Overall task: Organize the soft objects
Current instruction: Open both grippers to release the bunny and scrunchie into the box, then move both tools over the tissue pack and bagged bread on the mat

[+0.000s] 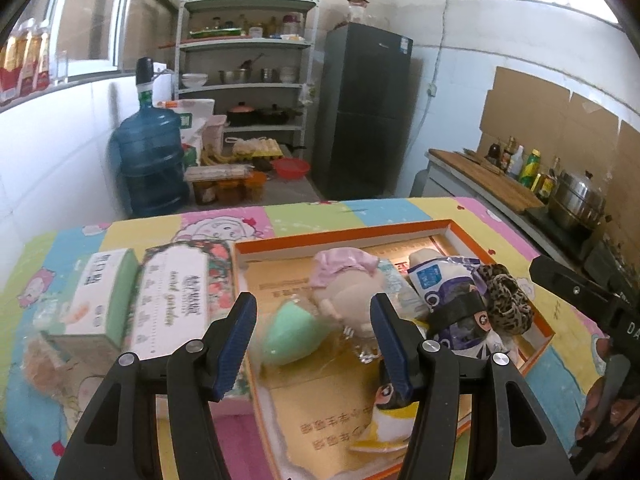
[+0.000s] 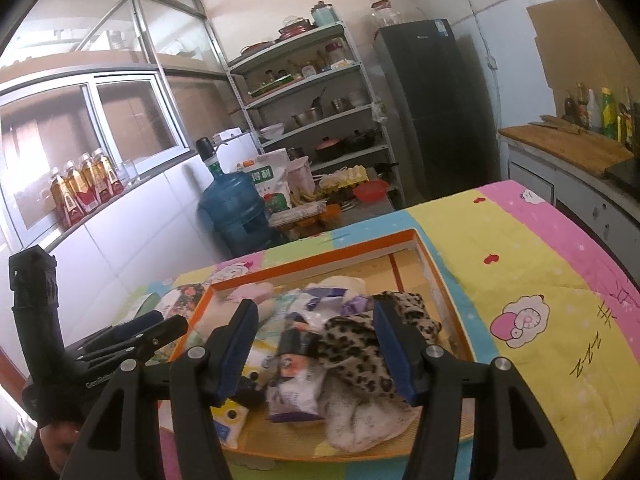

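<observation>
Both grippers hang above the orange tray (image 1: 440,227) on the patterned cloth (image 2: 520,280). The left gripper (image 1: 314,338) has its jaws spread with nothing between them, over a green sponge (image 1: 294,334) and a pink-capped doll (image 1: 348,292). The right gripper (image 2: 314,344) is likewise spread and pinching nothing, above a leopard scrunchie (image 2: 360,344) and what look like soft packets (image 2: 296,392), all lying in the tray. Two boxes (image 1: 132,304) sit left of it.
</observation>
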The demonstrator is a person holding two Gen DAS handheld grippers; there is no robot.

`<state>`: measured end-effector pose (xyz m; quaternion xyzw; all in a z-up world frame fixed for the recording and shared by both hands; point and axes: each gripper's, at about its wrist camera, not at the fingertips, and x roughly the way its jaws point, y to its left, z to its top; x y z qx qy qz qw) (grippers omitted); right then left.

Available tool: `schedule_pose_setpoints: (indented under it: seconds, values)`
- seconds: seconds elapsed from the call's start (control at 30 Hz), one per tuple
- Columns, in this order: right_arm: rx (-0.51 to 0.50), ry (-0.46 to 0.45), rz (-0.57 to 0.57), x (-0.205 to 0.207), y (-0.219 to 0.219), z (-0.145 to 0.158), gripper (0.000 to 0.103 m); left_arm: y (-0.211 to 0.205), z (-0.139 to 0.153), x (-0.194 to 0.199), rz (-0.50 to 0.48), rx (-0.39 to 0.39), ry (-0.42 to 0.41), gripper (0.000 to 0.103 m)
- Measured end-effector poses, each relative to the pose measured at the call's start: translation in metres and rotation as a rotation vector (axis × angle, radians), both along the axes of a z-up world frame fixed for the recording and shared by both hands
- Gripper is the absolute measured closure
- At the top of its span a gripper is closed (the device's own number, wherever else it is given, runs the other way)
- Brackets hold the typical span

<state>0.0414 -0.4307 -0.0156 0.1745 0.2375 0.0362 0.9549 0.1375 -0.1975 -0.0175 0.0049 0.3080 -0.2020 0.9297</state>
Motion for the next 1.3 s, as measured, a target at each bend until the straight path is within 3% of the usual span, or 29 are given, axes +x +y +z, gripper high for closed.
schedule_pose_setpoints:
  seconds: [0.67, 1.3]
  values:
    - [-0.076, -0.025, 0.075, -0.008, 0.066, 0.031, 0.043, 0.069, 0.013, -0.025, 0.063, -0.068, -0.024, 0.042]
    - [-0.128, -0.010, 0.254, -0.003, 0.180, 0.035, 0.043, 0.180, 0.007, -0.042, 0.215, -0.110, -0.022, 0.042]
